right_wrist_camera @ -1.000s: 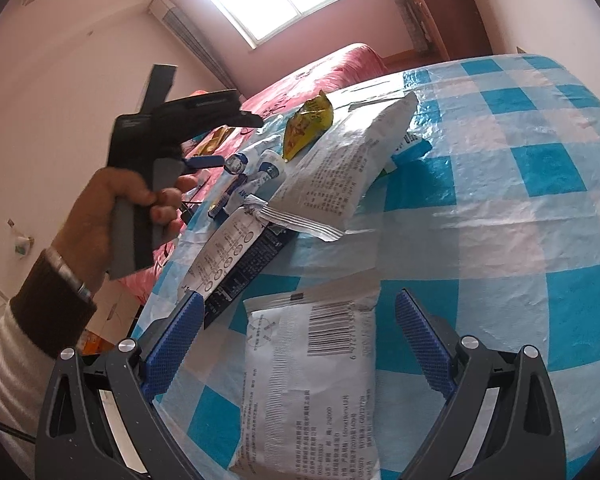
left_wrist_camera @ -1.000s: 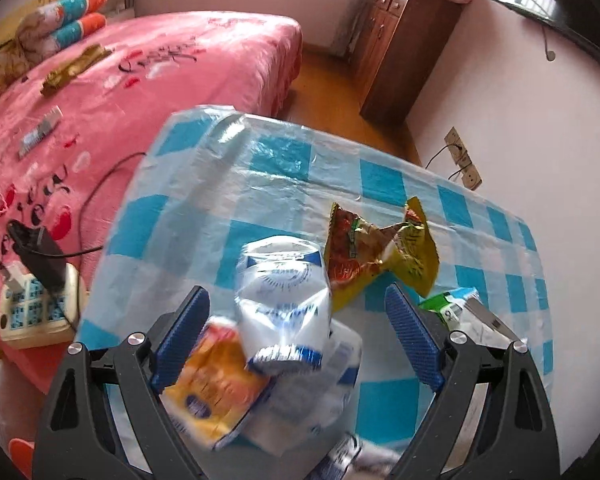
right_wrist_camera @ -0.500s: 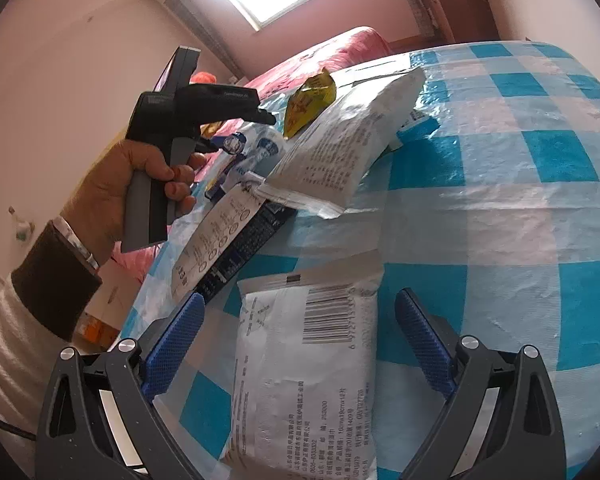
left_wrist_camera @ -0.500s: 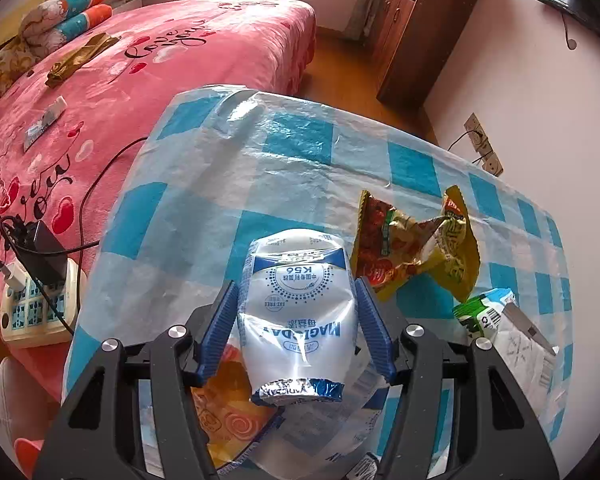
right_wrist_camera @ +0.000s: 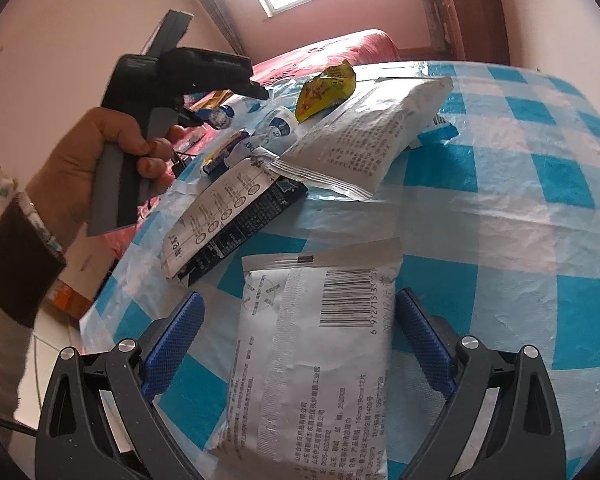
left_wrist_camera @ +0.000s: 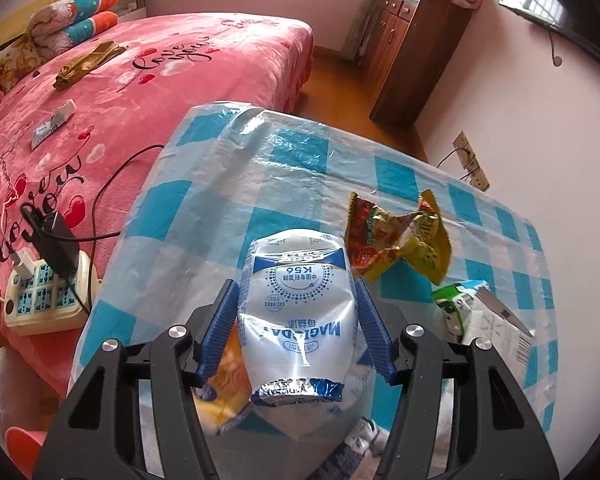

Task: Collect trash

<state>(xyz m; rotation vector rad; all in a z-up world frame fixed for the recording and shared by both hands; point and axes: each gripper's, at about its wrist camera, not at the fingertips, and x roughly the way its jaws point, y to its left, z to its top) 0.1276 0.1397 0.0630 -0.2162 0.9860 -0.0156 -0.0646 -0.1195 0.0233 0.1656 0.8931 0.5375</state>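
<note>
— Hand-held gripper on the left (left_wrist_camera: 296,320): what is being held, and why so?

— A blue-and-white foil milk pouch (left_wrist_camera: 298,312) is clamped between the ribbed blue pads (left_wrist_camera: 374,336), squeezed across its width so the slack, crinkled film is kept from slipping. It is held just above the other wrappers; whether it is lifted clear cannot be told.

— And the right hand-held gripper (right_wrist_camera: 296,340)?

— Its jaws are spread wide, with nothing grasped; a flat white barcoded packet (right_wrist_camera: 312,360) is straddled on the worktop (right_wrist_camera: 520,208), judged the next pick.

— What else is left?

— A crumpled red-and-yellow snack bag (left_wrist_camera: 396,240), a puffy white pack (right_wrist_camera: 372,136) and a dark printed sachet (right_wrist_camera: 228,224) are seen lying on the glossy blue-checked plastic cover, beside a pink bed (left_wrist_camera: 148,80).
</note>
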